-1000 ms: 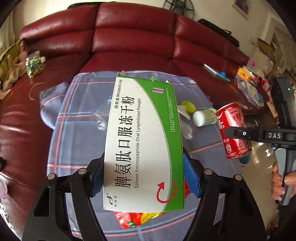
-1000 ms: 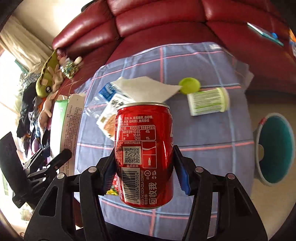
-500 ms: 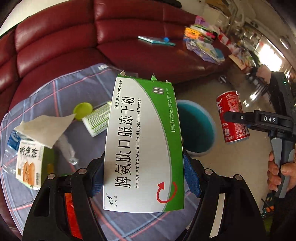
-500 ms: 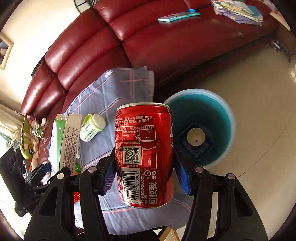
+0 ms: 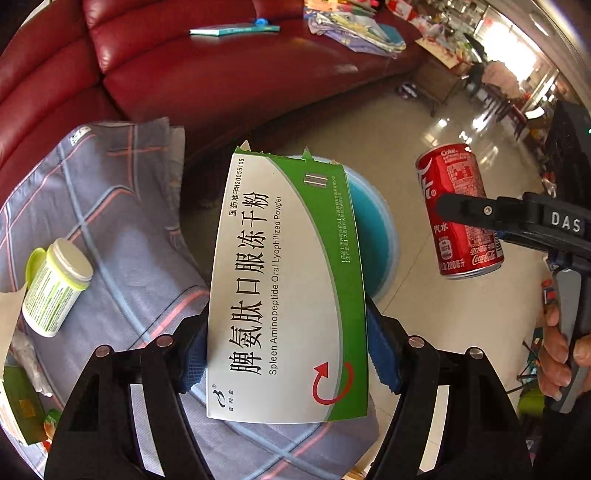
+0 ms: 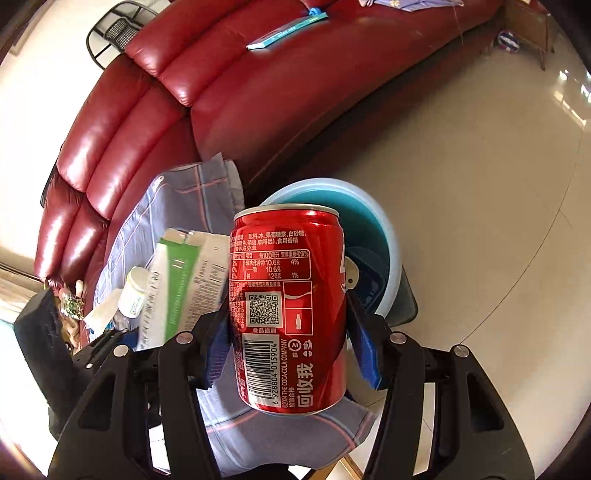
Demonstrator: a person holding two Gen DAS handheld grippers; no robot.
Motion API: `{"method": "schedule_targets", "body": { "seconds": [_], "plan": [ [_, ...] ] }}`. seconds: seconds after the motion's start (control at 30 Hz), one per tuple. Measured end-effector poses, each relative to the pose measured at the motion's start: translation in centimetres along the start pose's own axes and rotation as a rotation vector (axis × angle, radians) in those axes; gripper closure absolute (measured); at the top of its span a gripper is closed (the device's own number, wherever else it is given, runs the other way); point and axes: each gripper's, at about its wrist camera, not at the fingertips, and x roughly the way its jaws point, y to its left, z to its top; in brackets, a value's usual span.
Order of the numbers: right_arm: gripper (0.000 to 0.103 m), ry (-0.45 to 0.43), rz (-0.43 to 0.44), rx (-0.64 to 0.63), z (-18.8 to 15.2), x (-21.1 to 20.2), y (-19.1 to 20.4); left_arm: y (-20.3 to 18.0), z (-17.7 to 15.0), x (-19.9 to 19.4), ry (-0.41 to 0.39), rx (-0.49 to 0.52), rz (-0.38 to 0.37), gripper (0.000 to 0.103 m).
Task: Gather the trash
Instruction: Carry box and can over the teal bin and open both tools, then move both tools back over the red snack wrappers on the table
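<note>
Both of your grippers have swung away from the cloth-covered table toward the floor, so the blue bin (image 6: 384, 236), off at the right edge a second ago, now sits just behind what you carry. Your left gripper (image 5: 286, 360) is clamped on one flat cardboard medicine box (image 5: 284, 291), glossy white and green with a torn top edge, its blue ribbed pads (image 5: 382, 363) pressing the two long sides. Your right gripper (image 6: 288, 339) is closed round one small red cola can (image 6: 290, 314), a smooth metal cylinder held upright, with your hand (image 5: 559, 354) on its grip at the right of the left view.

One round plastic bin stands on the floor, pale blue at the rim and deeper teal inside, with a dark object in its bottom. On the table to the left, a grey-blue plaid cloth (image 5: 122, 206) of woven fabric bears one white plastic bottle (image 5: 55, 288) lying on its side beside a lime-green cap. Behind it runs a dark red leather sofa (image 6: 207, 85), shiny and padded, with one thin teal book (image 6: 288, 29) on its seat. Glossy cream tiles cover the floor (image 6: 498, 184).
</note>
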Motion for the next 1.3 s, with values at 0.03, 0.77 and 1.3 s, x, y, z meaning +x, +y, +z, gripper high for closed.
{"method": "schedule_targets", "body": {
  "seconds": [0.03,0.77,1.3],
  "plan": [
    [0.049,0.002,0.0,0.002,0.2,0.2,0.0,-0.2,0.3,0.8,0.012,0.006,0.006,0.03],
    [0.048,0.063,-0.042,-0.01,1.5,4.2,1.4,2.8,0.6,1.3,-0.021,-0.097,0.024,0.01],
    [0.014,0.097,-0.166,-0.038,0.6,5.9,3.8,5.3,-1.5,-1.5,-0.058,-0.155,-0.01,0.004]
  ]
}}
